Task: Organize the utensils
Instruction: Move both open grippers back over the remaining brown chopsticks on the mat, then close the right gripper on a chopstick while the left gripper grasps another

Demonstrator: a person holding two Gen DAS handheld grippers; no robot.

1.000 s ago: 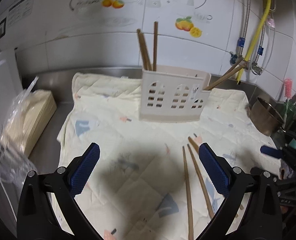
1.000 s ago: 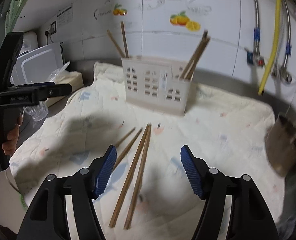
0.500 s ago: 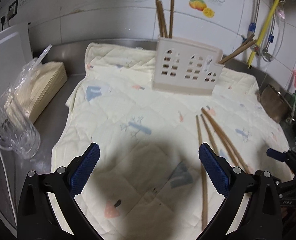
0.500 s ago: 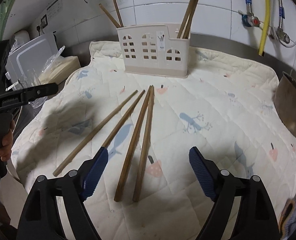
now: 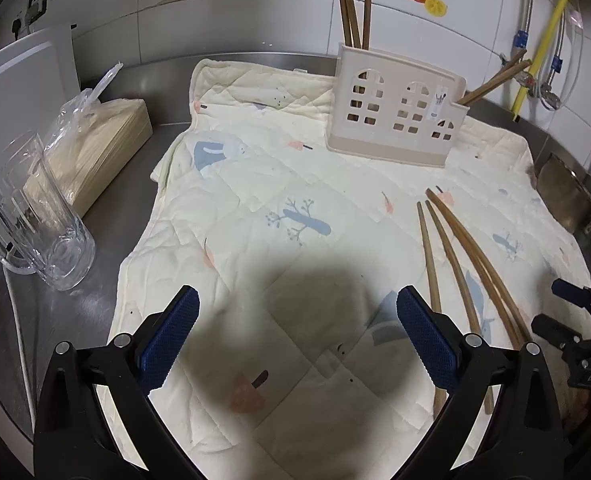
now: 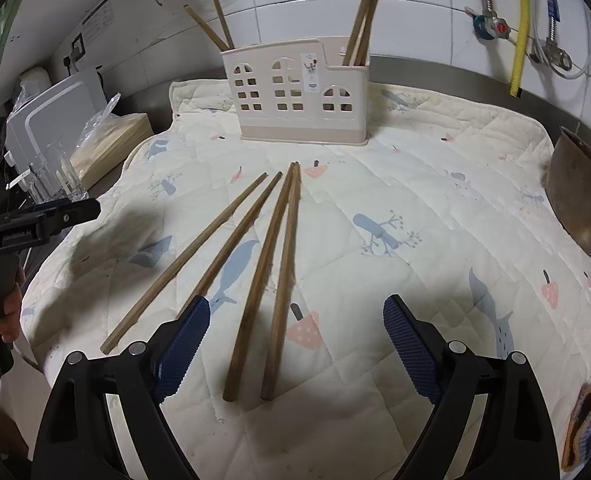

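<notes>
1. Both claws stand wide and empty: right gripper over four loose chopsticks on the quilted cloth, left gripper beside them.
2. Risk: the two right sticks touch, so a grasp may lift both or roll them before the holder.

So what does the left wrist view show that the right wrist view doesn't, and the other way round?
Only the left wrist: the whole glass mug in the open, and the right gripper's tip at the edge.

Only the right wrist: the near ends of all four loose chopsticks, the left gripper's tip, and the hand holding it.

Both: the holder with chopsticks in it, the quilted cloth, the metal bowl, both grippers open.
</notes>
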